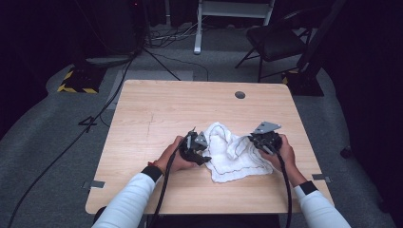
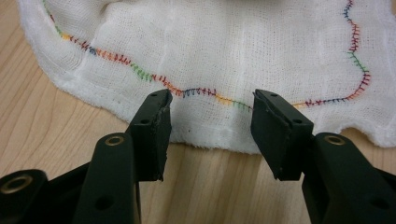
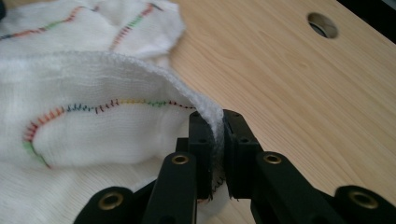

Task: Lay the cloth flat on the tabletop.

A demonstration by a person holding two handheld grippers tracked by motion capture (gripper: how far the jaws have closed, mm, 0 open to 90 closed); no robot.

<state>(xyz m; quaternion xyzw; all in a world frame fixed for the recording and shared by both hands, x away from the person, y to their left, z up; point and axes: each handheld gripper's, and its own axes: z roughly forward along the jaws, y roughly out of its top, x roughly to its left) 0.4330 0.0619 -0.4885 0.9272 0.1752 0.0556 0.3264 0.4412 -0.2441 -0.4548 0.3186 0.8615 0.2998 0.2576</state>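
Your cloth (image 1: 233, 152) is white gauze with a wavy line of many-coloured stitching near its hem; it lies rumpled on the table (image 1: 157, 109) between your two tools; your right gripper (image 3: 218, 140) has its jaws pressed together on a lifted fold of the hem, which curls up from them; your left gripper (image 2: 209, 133) stands spread, the near edge of the cloth lying just beyond its tips, not pinched; a round hole (image 3: 323, 24) sits far ahead of the right gripper; beyond the table stands a chair (image 1: 278, 40).
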